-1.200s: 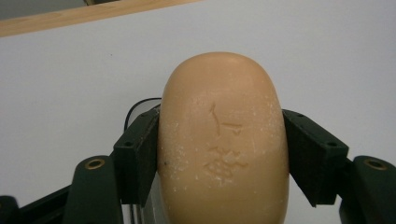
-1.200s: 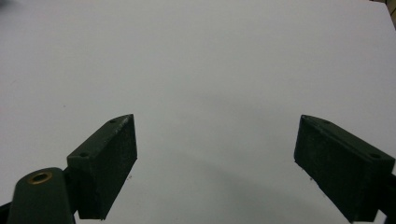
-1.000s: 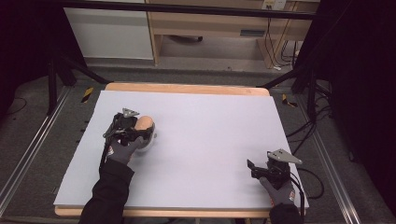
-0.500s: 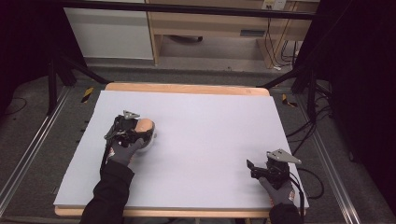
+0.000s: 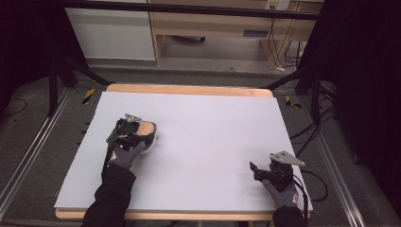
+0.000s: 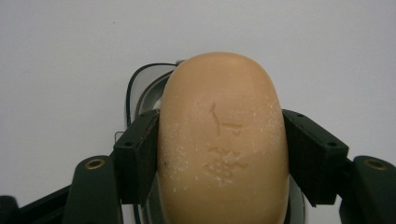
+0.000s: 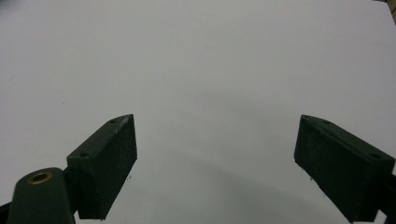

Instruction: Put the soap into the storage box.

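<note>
A wide white table (image 5: 203, 142) fills the middle of the room, its wooden edge showing along the far side. Nearly all of it lies bare. The person leans in from the near side, dark sleeves and grey gloves coming up over the near edge.

The left gripper (image 5: 137, 131) sits on the left half of the table, about midway between near and far. The right gripper (image 5: 261, 171) rests well apart from it, near the right corner on the near side, its jaws standing wide with nothing but white surface between them.

Smaller again is the tan bar of soap (image 6: 223, 140), an oval cake with a mark pressed into its top and a dusting of white specks. The left gripper's two black pads (image 6: 140, 156) press on its long flanks, so the jaws are closed around it across its short width. Its long axis runs straight out along the jaws, pointing toward the far side of the table and a little right in the high view.

Under the bar, a pale curved rim with a thin dark line peeks out at its far left; it looks like a small soap dish (image 6: 142, 91), though I cannot tell whether the bar touches it or hangs just above. So whatever comes next, I'd judge the left hand does it; the right is too far off.
</note>
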`<state>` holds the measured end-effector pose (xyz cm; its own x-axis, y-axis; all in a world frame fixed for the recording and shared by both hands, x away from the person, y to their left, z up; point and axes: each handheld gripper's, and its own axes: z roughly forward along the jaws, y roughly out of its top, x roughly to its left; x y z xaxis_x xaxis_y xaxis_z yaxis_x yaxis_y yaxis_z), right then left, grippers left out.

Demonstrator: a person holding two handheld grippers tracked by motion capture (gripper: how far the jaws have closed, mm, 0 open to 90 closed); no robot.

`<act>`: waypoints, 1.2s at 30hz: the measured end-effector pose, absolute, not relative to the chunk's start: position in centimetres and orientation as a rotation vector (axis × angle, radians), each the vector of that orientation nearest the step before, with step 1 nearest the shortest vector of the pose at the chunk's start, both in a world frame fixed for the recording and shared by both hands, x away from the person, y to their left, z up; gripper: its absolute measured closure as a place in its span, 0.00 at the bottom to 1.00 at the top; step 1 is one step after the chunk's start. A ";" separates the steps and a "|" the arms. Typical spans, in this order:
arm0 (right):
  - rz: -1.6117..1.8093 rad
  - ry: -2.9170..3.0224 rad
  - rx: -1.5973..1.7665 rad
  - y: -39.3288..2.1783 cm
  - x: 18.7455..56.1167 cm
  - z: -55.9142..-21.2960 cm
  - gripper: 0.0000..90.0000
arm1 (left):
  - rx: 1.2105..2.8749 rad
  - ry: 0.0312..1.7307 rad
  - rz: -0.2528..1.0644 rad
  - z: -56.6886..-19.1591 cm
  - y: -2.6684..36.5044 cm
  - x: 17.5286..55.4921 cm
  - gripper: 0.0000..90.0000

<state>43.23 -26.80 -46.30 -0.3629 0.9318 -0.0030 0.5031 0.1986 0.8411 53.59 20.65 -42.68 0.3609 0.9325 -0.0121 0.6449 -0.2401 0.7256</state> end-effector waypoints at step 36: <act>1.058 1.948 1.325 -26.8 43.3 -46.3 0.14 | 1.930 1.285 0.578 -42.7 20.6 52.7 0.29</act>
<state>43.26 -26.77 -46.27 -0.3612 0.9324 -0.0117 0.4980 0.2035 0.8430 52.67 20.64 -42.73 0.3984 0.9167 -0.0297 0.5865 -0.2297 0.7767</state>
